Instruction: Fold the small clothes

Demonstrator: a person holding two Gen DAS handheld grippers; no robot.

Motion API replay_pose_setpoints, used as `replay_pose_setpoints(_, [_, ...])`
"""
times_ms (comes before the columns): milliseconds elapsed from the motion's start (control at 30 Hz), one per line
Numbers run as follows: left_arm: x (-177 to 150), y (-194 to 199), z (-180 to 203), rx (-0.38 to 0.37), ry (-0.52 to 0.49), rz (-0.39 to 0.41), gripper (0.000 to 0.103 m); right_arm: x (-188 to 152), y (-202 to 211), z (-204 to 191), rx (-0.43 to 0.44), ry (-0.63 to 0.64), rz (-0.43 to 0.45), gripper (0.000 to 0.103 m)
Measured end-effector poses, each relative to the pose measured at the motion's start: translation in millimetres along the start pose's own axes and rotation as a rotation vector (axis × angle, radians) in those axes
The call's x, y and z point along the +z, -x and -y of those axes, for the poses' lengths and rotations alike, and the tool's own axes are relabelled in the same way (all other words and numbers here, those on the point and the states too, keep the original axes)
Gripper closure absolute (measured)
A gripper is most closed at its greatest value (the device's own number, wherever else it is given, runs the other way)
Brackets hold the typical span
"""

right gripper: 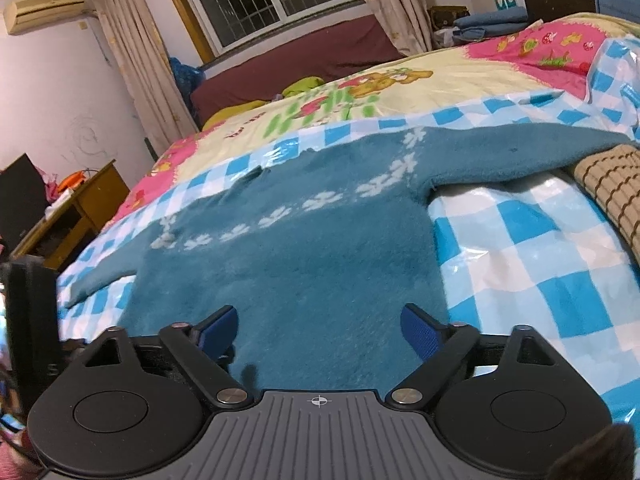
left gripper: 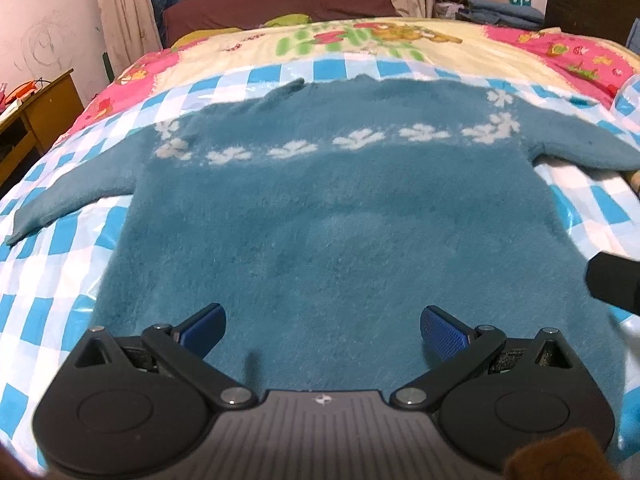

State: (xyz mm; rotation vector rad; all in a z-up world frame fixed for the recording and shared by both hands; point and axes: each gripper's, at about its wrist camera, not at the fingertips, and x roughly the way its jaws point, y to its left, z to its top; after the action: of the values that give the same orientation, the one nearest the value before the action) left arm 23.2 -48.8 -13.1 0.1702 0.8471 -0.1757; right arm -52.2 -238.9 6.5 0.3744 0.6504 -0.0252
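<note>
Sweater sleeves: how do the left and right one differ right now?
The left sleeve lies flat on the checkered sheet, angling down and outward. The right sleeve runs nearly straight out and rests partly on a brown striped cloth. Both are plain teal, spread out, unfolded.

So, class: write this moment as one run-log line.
stage: pre-fold | teal sweater: flat, sleeves spread, on checkered sheet | left claw: open, over hem | right claw: open, over hem

Sweater (left gripper: 320, 216) hem behind tool (left gripper: 322, 330)
</note>
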Motion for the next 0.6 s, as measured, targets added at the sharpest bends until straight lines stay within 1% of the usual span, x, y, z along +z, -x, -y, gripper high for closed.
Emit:
replay_pose_setpoints(100, [4.2, 4.7, 2.7, -0.006, -0.004, 0.018, 0.0, 2.9, -2.9, 4.4, -0.011, -0.008, -0.005, 0.018])
replay_pose_setpoints(333, [9.8, 10.6, 7.2, -0.009, -0.016, 0.037, 0.0, 2.3, -11.8, 5.5, -0.07, 0.018, -0.023, 0.019])
replay_pose_setpoints(533, [11.7, 17.2, 6.0, -0.01, -0.007, 0.051, 0.0, 1.1, -22.0, 2.8, -0.151, 0.07, -0.041, 0.024])
replay_pose_setpoints(600, [11.9, 20.6, 5.8, -0.011, -0.008, 0.058, 0.0, -0.1, -25.2, 0.4, -0.162, 0.087, -0.048, 0.027])
